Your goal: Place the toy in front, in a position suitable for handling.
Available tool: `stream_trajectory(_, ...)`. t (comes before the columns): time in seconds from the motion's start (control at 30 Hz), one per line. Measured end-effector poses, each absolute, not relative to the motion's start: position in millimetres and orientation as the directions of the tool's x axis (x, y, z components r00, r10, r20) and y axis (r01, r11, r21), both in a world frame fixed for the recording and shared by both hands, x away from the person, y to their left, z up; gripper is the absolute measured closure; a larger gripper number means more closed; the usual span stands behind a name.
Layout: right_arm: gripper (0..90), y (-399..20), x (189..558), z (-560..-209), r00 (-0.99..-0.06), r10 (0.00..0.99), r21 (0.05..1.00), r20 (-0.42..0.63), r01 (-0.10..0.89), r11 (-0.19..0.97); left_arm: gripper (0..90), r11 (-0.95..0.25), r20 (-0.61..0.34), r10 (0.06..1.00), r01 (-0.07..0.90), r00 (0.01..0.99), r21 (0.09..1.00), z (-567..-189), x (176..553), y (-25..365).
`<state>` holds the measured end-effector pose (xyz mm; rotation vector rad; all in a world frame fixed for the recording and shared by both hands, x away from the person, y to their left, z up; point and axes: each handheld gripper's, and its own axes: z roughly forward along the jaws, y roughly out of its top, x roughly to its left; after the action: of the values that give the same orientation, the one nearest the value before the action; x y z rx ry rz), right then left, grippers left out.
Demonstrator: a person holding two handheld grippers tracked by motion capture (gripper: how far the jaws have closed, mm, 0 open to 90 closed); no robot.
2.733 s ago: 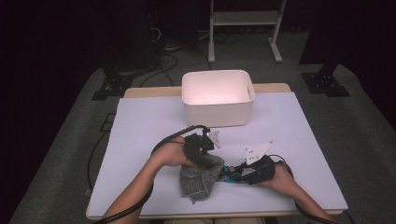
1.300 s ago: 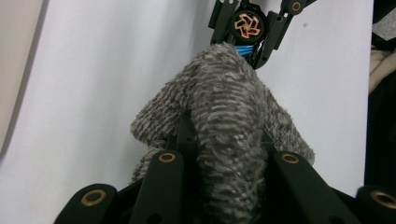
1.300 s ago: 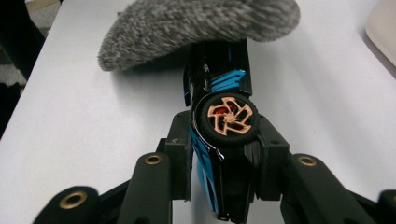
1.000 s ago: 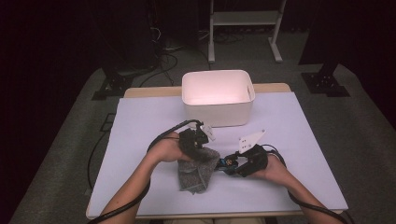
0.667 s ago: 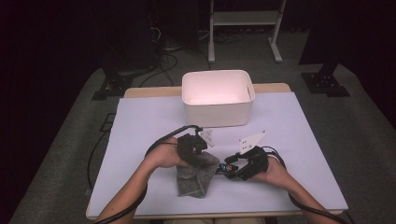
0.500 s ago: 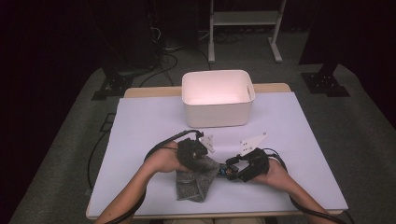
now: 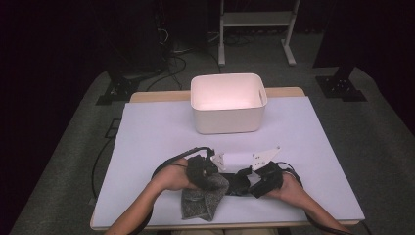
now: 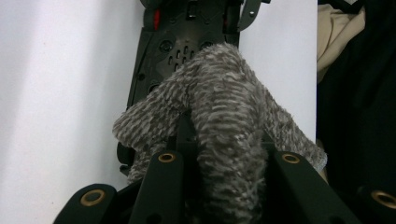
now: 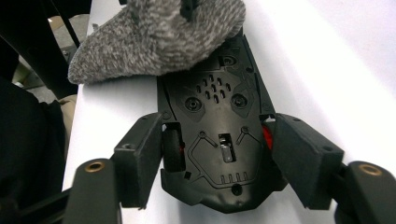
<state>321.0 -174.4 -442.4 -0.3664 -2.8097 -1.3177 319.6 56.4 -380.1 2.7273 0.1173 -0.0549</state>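
Work: wiping upturned mouse (image 9: 219,135) with cloth (image 8: 224,126).
Left gripper (image 8: 219,186): pinching cloth, on mouse's far end.
Right gripper (image 9: 217,158): jaws spreading, straddling mouse, barely touching.
Left: near end unwiped.

Worktop (image 7: 161,132) covered in pale sheet, wooden edge showing at far side. Grey carpet floor (image 7: 73,161) around it, black cables (image 7: 169,58) trailing behind. White metal stand (image 7: 254,19) at back; surroundings dark.
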Motion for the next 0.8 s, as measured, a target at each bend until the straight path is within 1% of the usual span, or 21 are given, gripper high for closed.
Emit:
stream_trajectory(0.07, 27.7, -173.9, 321.6, -442.2, -0.976, 0.188, 0.753, 0.114, 0.208, 0.624, 73.0, -0.913, -0.056, 0.074, 0.09, 0.996, 0.397, -379.6, 320.1, 56.6)
stream_trajectory(0.13, 26.1, -173.0, 322.6, -441.7, -0.981, 0.164, 0.747, 0.107, 0.189, 0.637, 73.0, -0.914, -0.059, 0.071, 0.089, 0.996, 0.397, -379.7, 320.7, 56.2)
stream_trajectory(0.2, 18.0, -172.6, 324.6, -440.7, -0.981, 0.166, 0.741, 0.1, 0.185, 0.645, 73.0, -0.914, -0.056, 0.069, 0.086, 0.996, 0.396, -379.1, 320.9, 56.0)
stream_trajectory(0.3, 17.1, -174.0, 329.1, -439.4, -0.973, 0.178, 0.74, 0.145, 0.226, 0.634, 73.1, -0.913, -0.053, 0.072, 0.087, 0.996, 0.399, -377.3, 321.2, 57.3)
stream_trajectory(0.37, 16.5, -173.5, 330.8, -441.5, -0.972, 0.175, 0.732, 0.157, 0.234, 0.64, 73.1, -0.907, -0.053, 0.078, 0.093, 0.996, 0.41, -375.3, 322.6, 59.5)
stream_trajectory(0.6, 15.5, -165.8, 335.1, -457.7, -0.969, 0.169, 0.699, 0.182, 0.248, 0.671, 73.0, -0.908, -0.052, 0.09, 0.103, 0.995, 0.405, -373.5, 326.1, 60.9)
stream_trajectory(0.67, 20.5, -163.5, 334.6, -457.7, -0.971, 0.159, 0.71, 0.178, 0.239, 0.663, 73.0, -0.91, -0.053, 0.087, 0.101, 0.995, 0.403, -373.8, 327.2, 60.4)
stream_trajectory(0.73, 21.1, -162.5, 333.5, -457.4, -0.974, 0.15, 0.709, 0.167, 0.224, 0.668, 73.1, -0.909, -0.057, 0.09, 0.105, 0.994, 0.403, -373.3, 328.0, 60.3)
stream_trajectory(0.77, 21.4, -162.5, 332.1, -457.3, -0.978, 0.146, 0.712, 0.15, 0.209, 0.671, 73.1, -0.908, -0.062, 0.087, 0.104, 0.994, 0.406, -372.7, 328.8, 60.4)
stream_trajectory(0.8, 22.0, -162.5, 329.1, -457.5, -0.985, 0.134, 0.714, 0.112, 0.173, 0.679, 73.0, -0.906, -0.065, 0.082, 0.102, 0.994, 0.41, -371.9, 329.6, 60.3)
